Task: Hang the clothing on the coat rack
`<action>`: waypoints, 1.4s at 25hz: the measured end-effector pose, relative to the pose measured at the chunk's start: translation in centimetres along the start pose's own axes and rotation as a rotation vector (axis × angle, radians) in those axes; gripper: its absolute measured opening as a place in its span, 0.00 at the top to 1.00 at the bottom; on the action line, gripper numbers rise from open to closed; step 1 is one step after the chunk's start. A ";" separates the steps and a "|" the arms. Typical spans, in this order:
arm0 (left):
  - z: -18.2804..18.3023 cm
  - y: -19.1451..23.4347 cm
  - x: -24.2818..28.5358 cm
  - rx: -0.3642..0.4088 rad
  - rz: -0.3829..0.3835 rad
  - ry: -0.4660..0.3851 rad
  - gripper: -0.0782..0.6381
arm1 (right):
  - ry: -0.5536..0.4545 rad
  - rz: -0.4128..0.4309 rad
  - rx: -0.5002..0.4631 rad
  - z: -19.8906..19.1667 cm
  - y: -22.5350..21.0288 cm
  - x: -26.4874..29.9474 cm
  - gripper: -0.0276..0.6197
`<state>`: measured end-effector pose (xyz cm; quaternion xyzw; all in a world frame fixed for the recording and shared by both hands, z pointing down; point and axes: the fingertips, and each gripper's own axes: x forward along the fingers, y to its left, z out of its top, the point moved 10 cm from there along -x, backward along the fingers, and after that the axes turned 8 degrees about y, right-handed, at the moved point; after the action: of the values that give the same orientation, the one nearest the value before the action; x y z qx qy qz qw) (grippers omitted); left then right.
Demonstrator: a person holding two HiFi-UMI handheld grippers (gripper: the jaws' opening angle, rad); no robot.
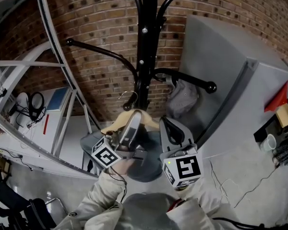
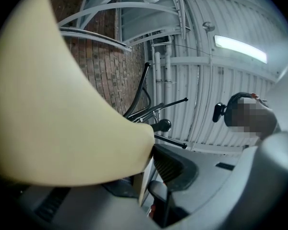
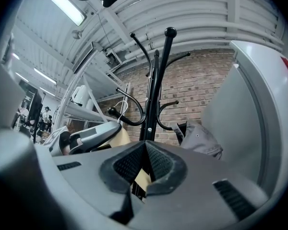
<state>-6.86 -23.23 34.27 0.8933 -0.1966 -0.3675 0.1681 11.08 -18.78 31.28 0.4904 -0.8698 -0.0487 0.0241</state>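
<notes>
clamped on wooden hanger (image 1: 116, 124) by left gripper (image 1: 133, 121) and right gripper (image 1: 173, 128), below coat rack (image 1: 146, 42); open air round hook (image 1: 101, 51) at 10 o'clock.

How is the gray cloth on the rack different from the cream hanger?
The gray cloth hangs on a hook of the coat rack; the cream hanger is off the rack, held in the left tool. The gray cloth is soft and crumpled; the cream hanger is smooth and curved, with a wire hook. Both are near the rack's pole.
</notes>
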 end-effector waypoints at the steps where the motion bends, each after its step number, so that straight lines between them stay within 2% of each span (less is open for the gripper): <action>1: -0.1 0.2 0.1 -0.006 -0.002 0.003 0.75 | 0.000 -0.002 -0.002 0.0 0.0 0.1 0.92; 12: -1.0 2.9 -0.2 -0.040 0.024 0.002 0.75 | 0.015 -0.015 0.000 -0.6 -0.1 0.8 0.92; 35: -2.4 5.5 0.0 -0.087 0.029 0.009 0.75 | 0.029 -0.021 0.019 -1.8 -1.2 1.5 0.92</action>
<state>-6.35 -27.60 38.36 0.8839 -0.1927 -0.3692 0.2129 11.47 -20.81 32.90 0.5004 -0.8646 -0.0337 0.0318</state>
